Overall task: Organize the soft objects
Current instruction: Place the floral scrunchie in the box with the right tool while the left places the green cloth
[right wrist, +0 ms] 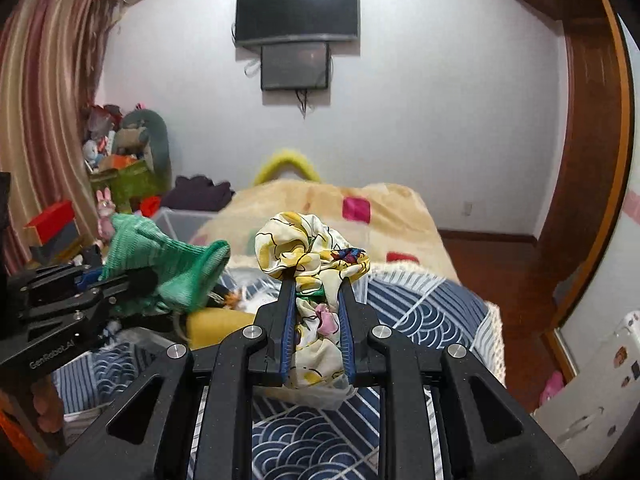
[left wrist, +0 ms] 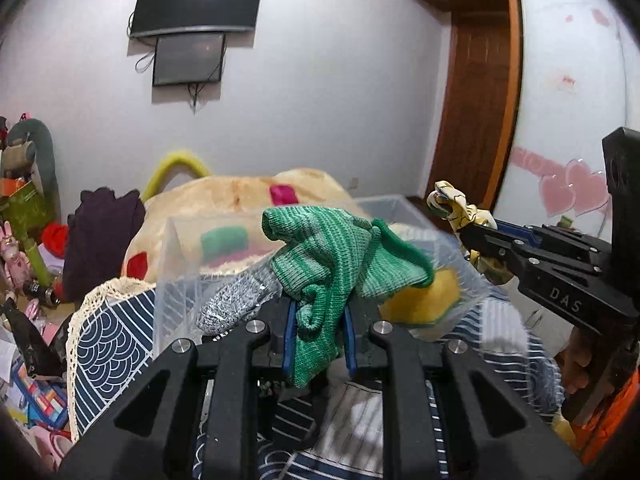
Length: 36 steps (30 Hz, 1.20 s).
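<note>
My left gripper is shut on a green knitted glove and holds it up just in front of a clear plastic box. A grey knitted glove hangs beside it at the box's wall. A yellow soft thing lies in the box. My right gripper is shut on a bunched cream and yellow floral cloth, held above the bed. In the left wrist view the right gripper is at the right, past the box. In the right wrist view the left gripper with the green glove is at the left.
A blue and white wave-pattern cover lies under both grippers. A beige blanket with coloured squares covers the bed behind. Toys and boxes pile up at the left wall. A wooden wardrobe stands at the right.
</note>
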{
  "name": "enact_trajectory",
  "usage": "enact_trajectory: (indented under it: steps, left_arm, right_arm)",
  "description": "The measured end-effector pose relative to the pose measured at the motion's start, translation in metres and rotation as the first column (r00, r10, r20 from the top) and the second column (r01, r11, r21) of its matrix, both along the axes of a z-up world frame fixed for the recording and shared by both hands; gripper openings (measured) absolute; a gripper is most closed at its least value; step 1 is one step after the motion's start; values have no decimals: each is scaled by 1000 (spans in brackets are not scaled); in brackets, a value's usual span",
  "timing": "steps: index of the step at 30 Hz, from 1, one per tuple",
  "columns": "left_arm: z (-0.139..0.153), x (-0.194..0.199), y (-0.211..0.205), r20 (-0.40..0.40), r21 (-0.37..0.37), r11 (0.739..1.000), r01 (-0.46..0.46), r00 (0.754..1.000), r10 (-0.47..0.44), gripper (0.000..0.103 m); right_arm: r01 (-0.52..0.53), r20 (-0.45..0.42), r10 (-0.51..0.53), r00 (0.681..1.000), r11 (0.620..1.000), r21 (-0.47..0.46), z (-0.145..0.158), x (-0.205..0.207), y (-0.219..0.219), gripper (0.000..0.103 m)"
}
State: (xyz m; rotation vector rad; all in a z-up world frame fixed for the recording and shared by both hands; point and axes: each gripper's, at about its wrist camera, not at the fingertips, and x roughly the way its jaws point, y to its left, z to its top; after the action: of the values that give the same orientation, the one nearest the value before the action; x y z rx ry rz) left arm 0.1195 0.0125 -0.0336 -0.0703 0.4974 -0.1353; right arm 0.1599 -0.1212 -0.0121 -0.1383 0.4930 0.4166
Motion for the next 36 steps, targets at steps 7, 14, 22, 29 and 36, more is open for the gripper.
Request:
enact_trajectory:
  steps: [7,14,22,29,36]
  left_arm:
    - [-13,11,-9,-29,41,999,5,1000,-4,22]
    - [-14,4,-12,-39,54,998,-13,999,15,44]
    - [4,-20,-9,22,33,999,-12,1000,11,60]
    - [25,-46,-4,85,4,1000,-15,996,15,66]
    - [44,-75,-3,163,-9,1000,-27,986,28,78]
  right_arm:
    - [-15,-83,15,996,1000,0,-17,7,-1,18]
    - [-13,-66,12,998,1000,-12,-8,1,-7,30]
    - [-37,11,36,999,999,21,15,-23,-14,55]
    - [-63,90,57,994,996,62,36,-50,-23,63]
    - [-68,188,48,981,992,103,53,-83,-31,93]
